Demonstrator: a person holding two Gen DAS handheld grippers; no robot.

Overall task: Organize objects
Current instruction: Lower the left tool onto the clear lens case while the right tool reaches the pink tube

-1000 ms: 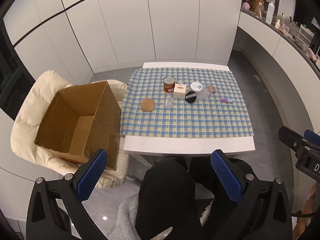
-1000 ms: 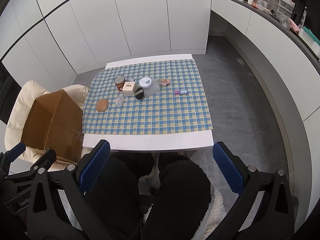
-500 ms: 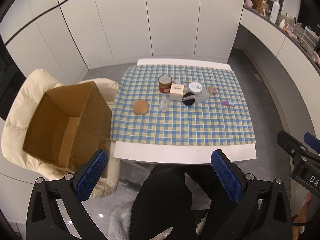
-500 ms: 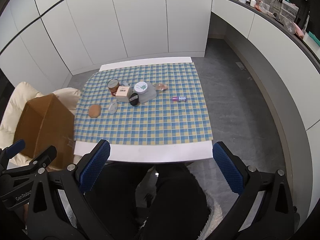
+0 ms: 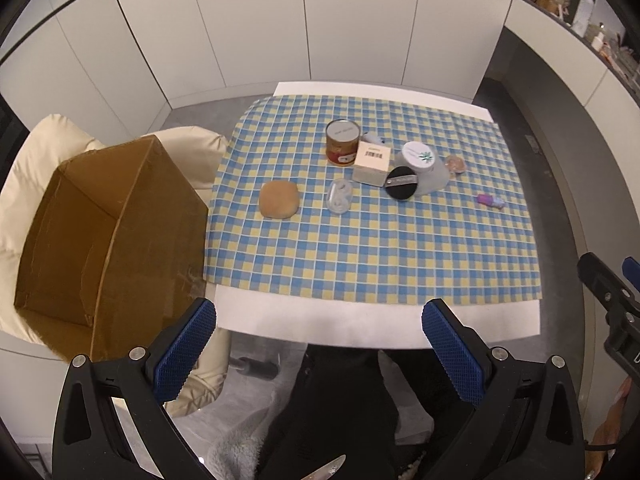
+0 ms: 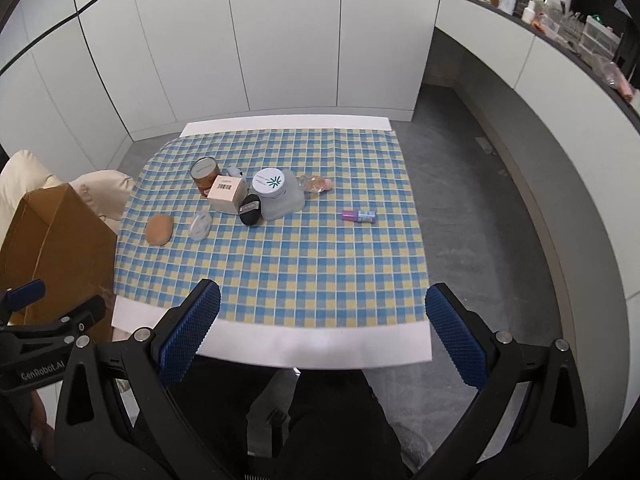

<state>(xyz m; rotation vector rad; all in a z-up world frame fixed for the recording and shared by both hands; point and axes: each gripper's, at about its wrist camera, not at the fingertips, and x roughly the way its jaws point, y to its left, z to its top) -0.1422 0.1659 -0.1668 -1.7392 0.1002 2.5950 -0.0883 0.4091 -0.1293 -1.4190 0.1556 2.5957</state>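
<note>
You are holding the left gripper (image 5: 319, 344) and right gripper (image 6: 323, 328) with fingers spread wide and gripping nothing, low in each frame before the checked tablecloth (image 5: 380, 240). At the left of the frame the open cardboard box (image 5: 104, 240) is sitting on a cream chair (image 5: 24, 184), its visible interior bare. Mid-cloth, a tin can (image 5: 342, 142) is standing upright beside a small white carton (image 5: 372, 162), a white-lidded jar (image 5: 420, 160), a black puff (image 5: 401, 182) and a tan pad (image 5: 279, 199), while a purple tube (image 6: 359, 216) is lying on its side, long axis running left to right.
</note>
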